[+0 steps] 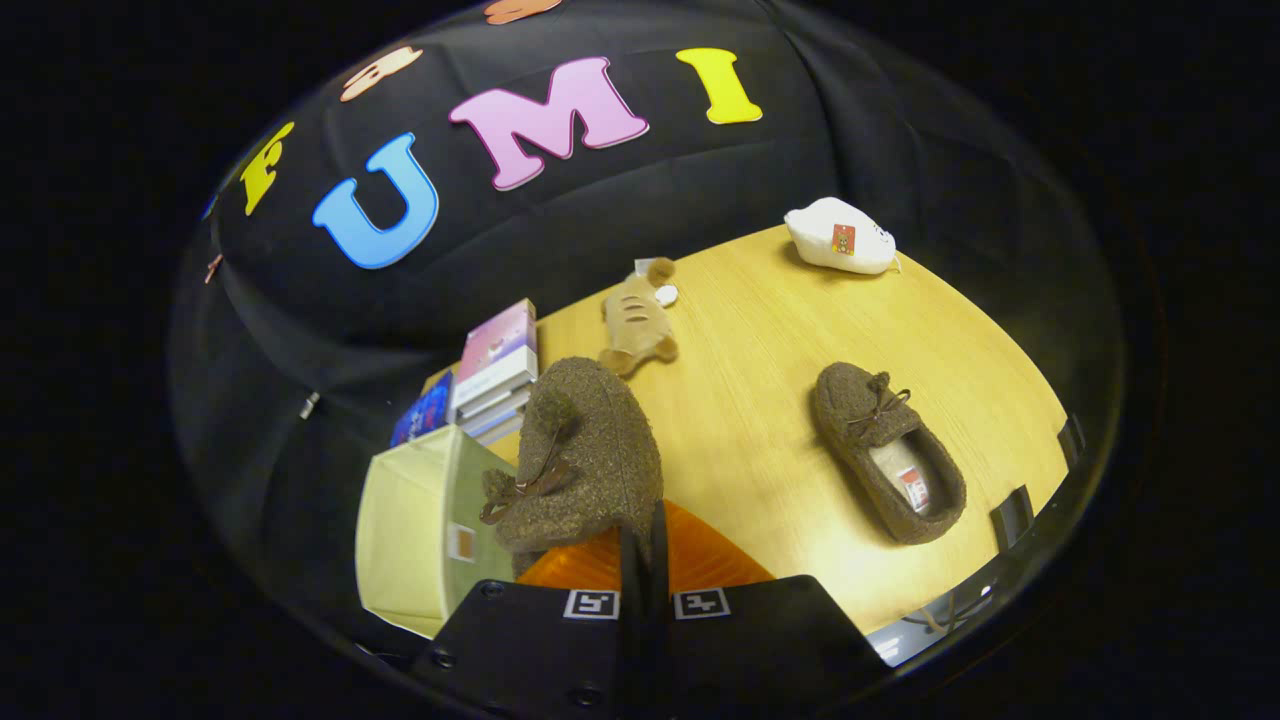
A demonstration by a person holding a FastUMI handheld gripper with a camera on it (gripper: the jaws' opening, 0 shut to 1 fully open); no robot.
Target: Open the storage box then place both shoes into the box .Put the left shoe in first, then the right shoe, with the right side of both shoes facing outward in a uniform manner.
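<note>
My gripper (645, 535) is shut on a brown fuzzy shoe (585, 450), pinching the rim of its heel; the shoe hangs in the air, toe pointing away, bow lace on top. Just to its left, below it, stands the pale green storage box (410, 520) with its top open. The second brown shoe (885, 450) lies on the wooden table (760, 330) to the right of the fingers, opening up, toe away.
A stack of books (495, 370) stands beyond the box. A tan plush toy (635, 320) lies further back on the table, and a white plush (840, 238) sits at the far right corner. The table's edge runs close behind the second shoe.
</note>
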